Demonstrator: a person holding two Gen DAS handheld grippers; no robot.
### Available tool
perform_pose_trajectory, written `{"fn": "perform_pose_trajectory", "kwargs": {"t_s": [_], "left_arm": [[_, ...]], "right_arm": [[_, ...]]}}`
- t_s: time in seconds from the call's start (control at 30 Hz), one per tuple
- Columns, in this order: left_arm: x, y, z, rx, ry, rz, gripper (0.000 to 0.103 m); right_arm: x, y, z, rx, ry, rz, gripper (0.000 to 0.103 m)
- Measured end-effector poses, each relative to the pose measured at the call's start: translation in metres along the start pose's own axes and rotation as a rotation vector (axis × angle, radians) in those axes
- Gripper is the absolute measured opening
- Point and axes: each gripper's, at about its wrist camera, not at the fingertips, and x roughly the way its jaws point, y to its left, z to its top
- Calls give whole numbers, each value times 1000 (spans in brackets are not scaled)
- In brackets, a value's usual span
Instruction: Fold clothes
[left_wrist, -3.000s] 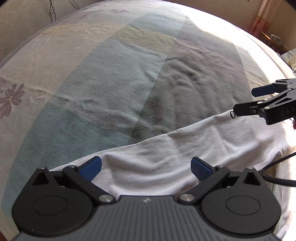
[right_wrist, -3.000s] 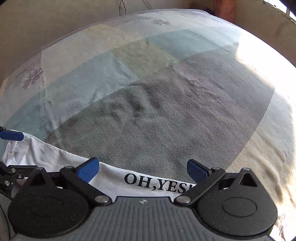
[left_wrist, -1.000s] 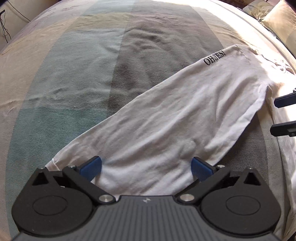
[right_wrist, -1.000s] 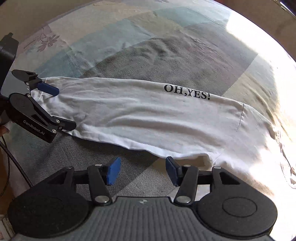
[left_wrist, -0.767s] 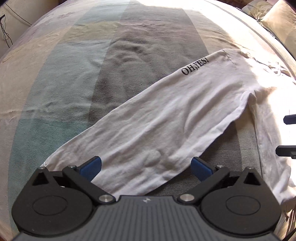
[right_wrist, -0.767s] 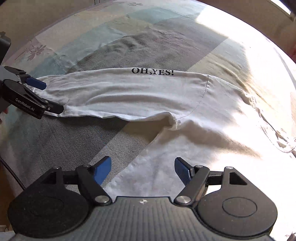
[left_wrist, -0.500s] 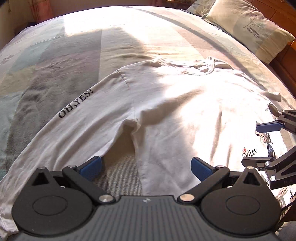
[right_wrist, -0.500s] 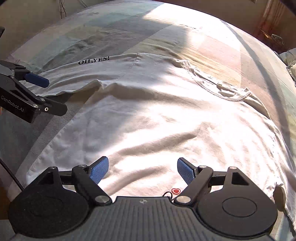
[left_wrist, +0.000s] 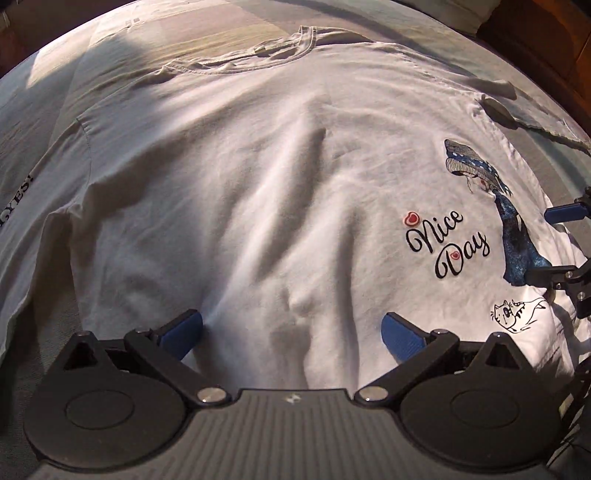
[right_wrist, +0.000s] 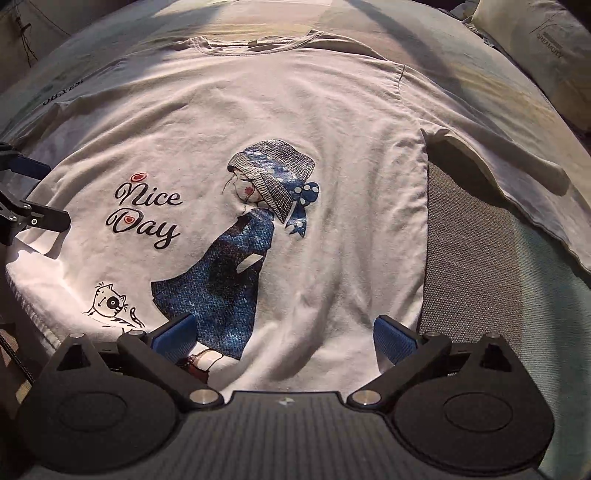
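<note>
Pillow (right_wrist: 546, 40) beyond white shirt (right_wrist: 332, 147); left gripper (left_wrist: 291, 332) fingers released, right gripper (right_wrist: 282, 336) opening, empty.

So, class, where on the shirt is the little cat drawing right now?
In the right wrist view the cat drawing sits low on the left of the white T-shirt, below "Nice Day".

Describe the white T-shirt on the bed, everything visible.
The white T-shirt looks like soft cotton and lies spread flat, front up, slightly wrinkled, on a striped bedspread. It has a round ribbed neckline at the far end, both sleeves laid outward, one lettered in black. The front print shows a girl in a blue bonnet and dress, "Nice Day" in script and a small cat.
</note>
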Motion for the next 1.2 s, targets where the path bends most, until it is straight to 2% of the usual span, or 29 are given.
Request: {"fn": "perform_pose_trajectory", "kwargs": {"t_s": [0.17, 0.37, 0.57, 0.83, 0.93, 1.03, 1.1, 1.2], "left_arm": [[6, 2, 9, -93, -10, 38, 102], [7, -5, 1, -130, -69, 100, 103], [7, -6, 2, -121, -73, 96, 103], [1, -4, -16, -67, -150, 65, 103], [-1, -7, -27, -37, -192, 72, 103], [-3, -9, -42, -32, -283, 85, 103], [-9, -12, -52, -56, -330, 109, 102], [-31, -23, -74, -152, -355, 192, 102]], "right_arm": [[0, -3, 4, -17, 14, 22, 103], [0, -2, 2, -51, -20, 33, 103], [-2, 0, -4, -34, -80, 15, 103], [-5, 2, -14, -13, -156, -1, 103], [-6, 4, -20, -4, -199, -13, 103], [-8, 9, -35, 3, -294, -38, 103], [-14, 14, -55, 21, -376, -62, 103], [-43, 24, -80, -14, -433, -69, 103]]}}
